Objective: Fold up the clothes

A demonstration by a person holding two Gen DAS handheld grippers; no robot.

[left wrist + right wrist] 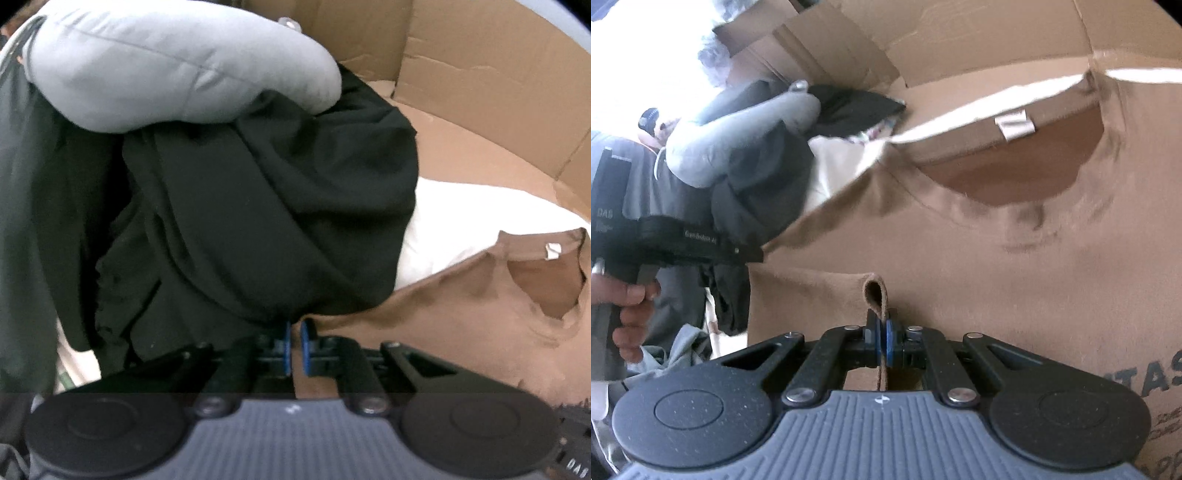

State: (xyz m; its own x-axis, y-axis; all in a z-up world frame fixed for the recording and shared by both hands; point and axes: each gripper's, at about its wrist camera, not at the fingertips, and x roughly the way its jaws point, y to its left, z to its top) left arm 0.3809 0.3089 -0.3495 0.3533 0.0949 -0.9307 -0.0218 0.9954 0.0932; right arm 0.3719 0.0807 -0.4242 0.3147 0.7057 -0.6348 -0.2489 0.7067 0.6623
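Brown T-shirt pinched at its edge, beside a heap of dark clothes

The brown T-shirt [1015, 266] is spread over a cardboard box [960, 48], collar towards the box wall. A folded piece of its edge is clamped between the closed pads of the right gripper [883, 341]. The left gripper [294, 347] is almost closed at the T-shirt's border, just under a black garment [258, 206]; whether cloth is caught cannot be told. A grey garment [177, 70] is lying on the black one.
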